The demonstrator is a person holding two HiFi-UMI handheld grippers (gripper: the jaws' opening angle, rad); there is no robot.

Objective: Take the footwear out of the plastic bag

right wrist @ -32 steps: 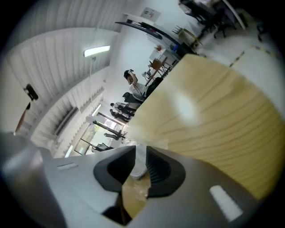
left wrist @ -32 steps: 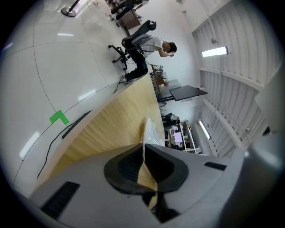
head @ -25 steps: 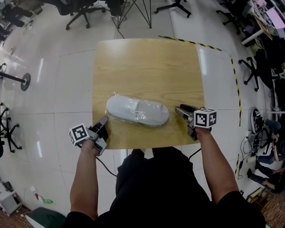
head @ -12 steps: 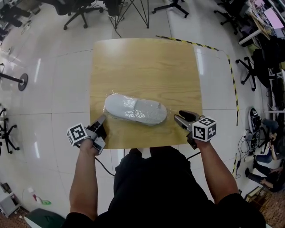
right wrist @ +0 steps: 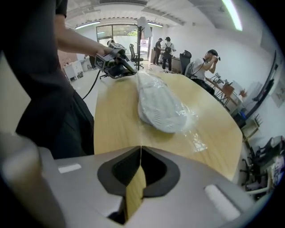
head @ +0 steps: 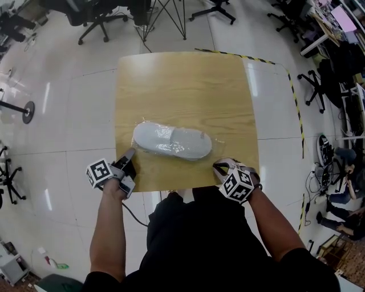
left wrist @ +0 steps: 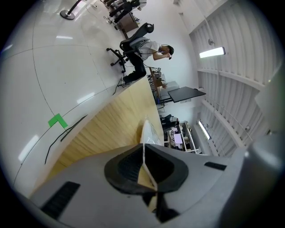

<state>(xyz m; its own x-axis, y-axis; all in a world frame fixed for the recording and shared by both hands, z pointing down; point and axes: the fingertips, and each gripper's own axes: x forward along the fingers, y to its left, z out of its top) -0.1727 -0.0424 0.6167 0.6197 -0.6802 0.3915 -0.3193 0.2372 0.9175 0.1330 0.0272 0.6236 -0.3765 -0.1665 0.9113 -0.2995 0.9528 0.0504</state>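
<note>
A white slipper [head: 171, 141] lies in a clear plastic bag [head: 212, 147] near the front of the wooden table [head: 182, 80]. My left gripper [head: 130, 155] rests at the bag's left end. In the left gripper view that gripper [left wrist: 143, 148] is shut on a thin fold of the bag film [left wrist: 149, 131]. My right gripper [head: 219, 166] points steeply down at the table's front edge, just off the bag's right end. Its jaws [right wrist: 140, 149] have just been closing and now meet, with nothing visible between them. The slipper [right wrist: 158, 104] lies ahead of them, and the left gripper [right wrist: 119, 66] shows beyond it.
Office chairs [head: 97, 14] and a tripod stand [head: 162, 17] are on the white floor behind the table. Yellow-black tape [head: 296, 108] runs along the floor at the right. People [right wrist: 209, 62] stand far off. A green floor mark [left wrist: 56, 120] lies left of the table.
My right gripper has moved left along the table's front edge toward the bag's right end, rolled over, and gone from open to shut. The left gripper and the bag have stayed put.
</note>
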